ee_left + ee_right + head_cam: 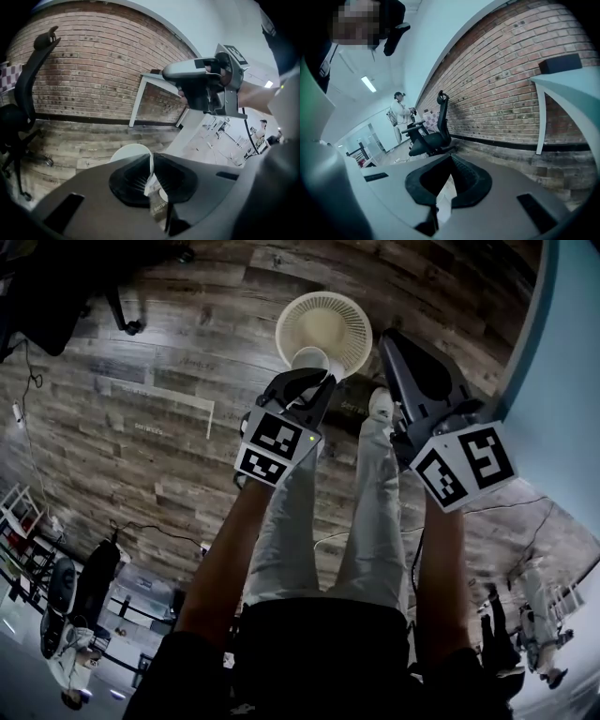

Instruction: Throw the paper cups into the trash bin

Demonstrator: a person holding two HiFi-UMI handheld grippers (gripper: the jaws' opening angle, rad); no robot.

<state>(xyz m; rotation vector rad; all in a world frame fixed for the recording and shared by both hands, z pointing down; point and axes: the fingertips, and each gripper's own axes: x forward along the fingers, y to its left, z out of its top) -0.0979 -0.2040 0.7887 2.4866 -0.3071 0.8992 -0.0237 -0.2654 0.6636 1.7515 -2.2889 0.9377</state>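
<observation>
Paper cup point(310, 359): upper centre of the head view, its wall pinched by the left gripper point(314, 382), whose jaws are pressed nearly together on it.
Trash bin point(324, 326): round, pale, ribbed, standing on the plank floor point(169, 456) just beyond the cup.
Right gripper point(389, 338): just right of the bin, jaw tips together, nothing identifiable held.
Step, as judged: bringing the cup to the bin.
Next move: centre the cup over the opening, then part the left jaws.

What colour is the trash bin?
The trash bin is cream-white with a slatted wall; the head view shows it best.
</observation>
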